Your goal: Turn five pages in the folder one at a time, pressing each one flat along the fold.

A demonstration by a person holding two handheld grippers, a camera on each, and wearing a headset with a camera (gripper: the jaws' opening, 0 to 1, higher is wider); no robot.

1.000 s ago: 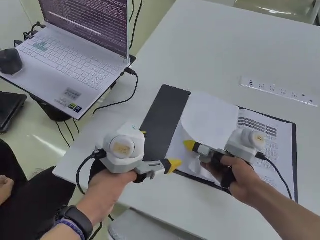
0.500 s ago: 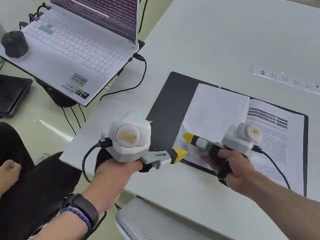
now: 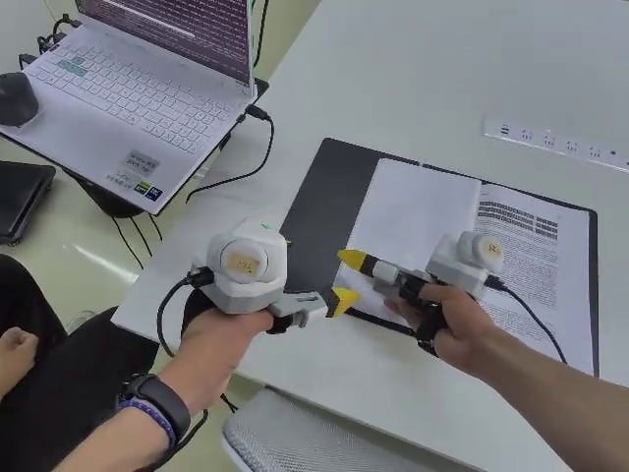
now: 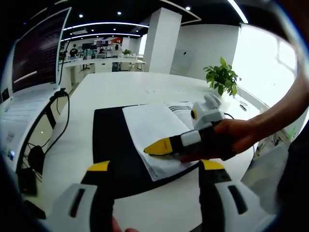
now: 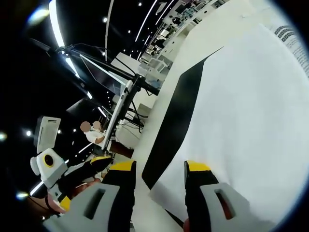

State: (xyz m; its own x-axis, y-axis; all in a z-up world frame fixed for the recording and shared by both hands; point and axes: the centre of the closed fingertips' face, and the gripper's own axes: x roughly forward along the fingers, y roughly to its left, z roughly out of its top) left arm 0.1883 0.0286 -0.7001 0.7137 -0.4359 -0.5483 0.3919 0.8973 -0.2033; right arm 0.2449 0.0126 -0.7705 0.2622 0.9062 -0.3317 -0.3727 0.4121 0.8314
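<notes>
Black folder is lying open and flat on the smooth white table, running from dead centre out toward 3 o'clock in the head view. The matte black inside cover is on the left. A plain white page lies over the fold, and there's a printed sheet with dense text at the 3 o'clock end. My left gripper hangs off the table's near edge at about 7 o'clock, its jaws spread wide with yellow wedge tips, aimed at the folder's near side. My right gripper is over the white page's near left corner. Its jaws are a modest gap apart, and I honestly can't tell if they're touching the paper. There's a white laptop at 10 o'clock and a long flat power strip at 2 o'clock.
</notes>
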